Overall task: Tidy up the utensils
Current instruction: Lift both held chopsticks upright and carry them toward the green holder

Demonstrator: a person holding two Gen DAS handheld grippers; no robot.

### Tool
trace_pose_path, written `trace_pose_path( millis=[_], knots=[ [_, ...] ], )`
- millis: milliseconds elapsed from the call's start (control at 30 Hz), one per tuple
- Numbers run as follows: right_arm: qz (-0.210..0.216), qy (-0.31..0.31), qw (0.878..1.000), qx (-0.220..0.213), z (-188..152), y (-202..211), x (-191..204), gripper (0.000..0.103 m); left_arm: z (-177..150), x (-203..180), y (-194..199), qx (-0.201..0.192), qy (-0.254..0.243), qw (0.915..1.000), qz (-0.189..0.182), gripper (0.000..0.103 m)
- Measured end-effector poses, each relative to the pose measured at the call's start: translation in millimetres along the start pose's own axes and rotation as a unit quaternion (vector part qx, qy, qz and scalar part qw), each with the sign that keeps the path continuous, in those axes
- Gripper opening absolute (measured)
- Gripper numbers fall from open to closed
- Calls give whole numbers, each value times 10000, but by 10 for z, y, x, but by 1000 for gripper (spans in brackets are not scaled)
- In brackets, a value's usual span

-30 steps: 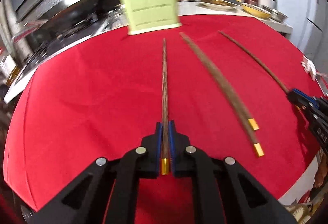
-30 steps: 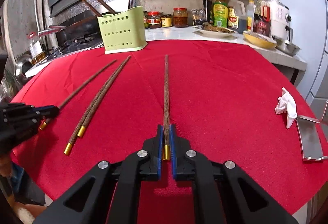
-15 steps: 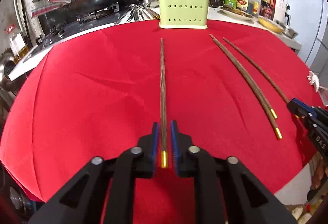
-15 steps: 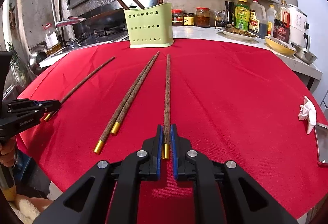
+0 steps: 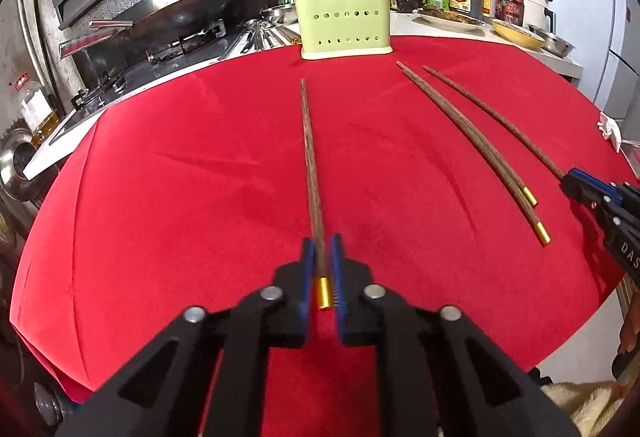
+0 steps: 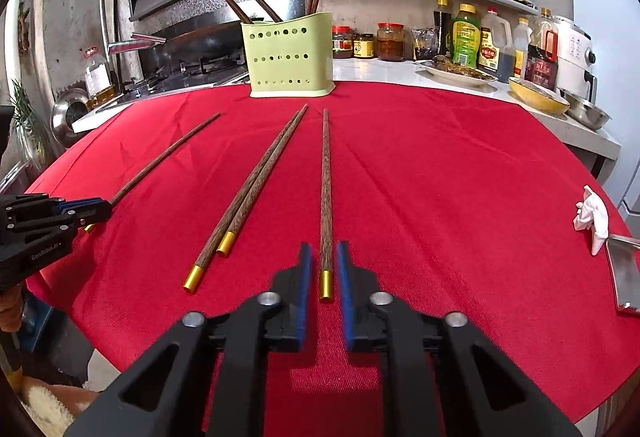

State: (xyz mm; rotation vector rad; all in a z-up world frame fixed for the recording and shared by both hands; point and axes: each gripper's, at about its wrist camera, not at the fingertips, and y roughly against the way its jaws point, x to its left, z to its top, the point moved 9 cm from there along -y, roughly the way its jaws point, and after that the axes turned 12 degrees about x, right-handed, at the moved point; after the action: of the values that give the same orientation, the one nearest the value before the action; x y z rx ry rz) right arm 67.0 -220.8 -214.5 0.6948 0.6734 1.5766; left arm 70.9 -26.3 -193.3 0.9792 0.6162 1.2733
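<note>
A chopstick (image 5: 310,165) on the red worktop (image 5: 180,197) is clamped by the left hand-held gripper (image 5: 321,257), its jaws just closed; a second chopstick (image 6: 325,189) lies untouched between the slightly parted right hand-held gripper (image 6: 323,265)

**Red, Brown, Gold and Pale Green**

The tablecloth (image 6: 440,177) is plain bright red. The chopsticks (image 6: 256,181) are dark grained brown with shiny gold end caps. The holder (image 6: 286,57) is pale green, dotted with rows of round holes. Both grippers (image 5: 320,269) (image 6: 325,273) are black with blue pads. A crumpled tissue (image 6: 592,219) is white.
</note>
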Motion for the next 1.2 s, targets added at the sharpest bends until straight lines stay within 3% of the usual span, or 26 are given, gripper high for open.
trace_pose_path(
  millis=[133,400,700,867,1033,1200],
  knots=[
    [42,-55,10000,4,27,24,-12,7,-1,27,34,-18,87,9996,-275,7],
    [13,-75,9980,-632,387,482,-41,7,316,199,561,-769,315,9954,-482,7],
    [-43,-6,9907,-1362,1062,1041,-84,7,877,366,1398,-1855,296,9807,-538,7],
    [-75,51,9863,-1650,1419,1314,-92,7,1135,415,1703,-2189,229,9740,-541,7],
    [-14,85,9848,-1733,1694,1459,-67,7,1277,449,1786,-2274,194,9722,-523,7],
    [-122,159,9847,-1728,1844,1395,-22,7,1331,483,1614,-2089,215,9756,-638,7]
  ],
)
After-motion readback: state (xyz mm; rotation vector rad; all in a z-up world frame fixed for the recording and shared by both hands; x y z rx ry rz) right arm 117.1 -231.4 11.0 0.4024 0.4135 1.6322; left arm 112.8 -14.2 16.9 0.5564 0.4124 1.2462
